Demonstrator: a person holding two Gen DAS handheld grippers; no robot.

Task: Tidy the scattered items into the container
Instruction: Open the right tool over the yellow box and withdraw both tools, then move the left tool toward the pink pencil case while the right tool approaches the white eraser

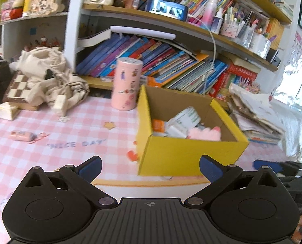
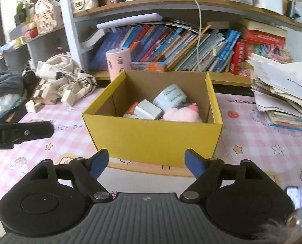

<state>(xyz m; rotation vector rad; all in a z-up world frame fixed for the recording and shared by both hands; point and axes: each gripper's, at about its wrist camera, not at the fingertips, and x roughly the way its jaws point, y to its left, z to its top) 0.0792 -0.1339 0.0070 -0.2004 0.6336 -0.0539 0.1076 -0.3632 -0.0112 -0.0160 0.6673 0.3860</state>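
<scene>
The yellow box (image 2: 151, 138) on the table (image 2: 252, 142) already holds a tape roll (image 2: 169, 96), a white block (image 2: 148, 109) and a pink plush (image 2: 180, 113). Both claws, left (image 1: 150, 169) and right (image 2: 147, 161), stand apart and empty (nothing between the pads). A pink eraser (image 1: 20, 135) and pink tube (image 1: 126, 83) seem left outside.

The box (image 2: 153, 136) stands on the table (image 2: 252, 142), holding a tape roll (image 2: 169, 97), with bookshelves (image 2: 171, 46) behind.
</scene>
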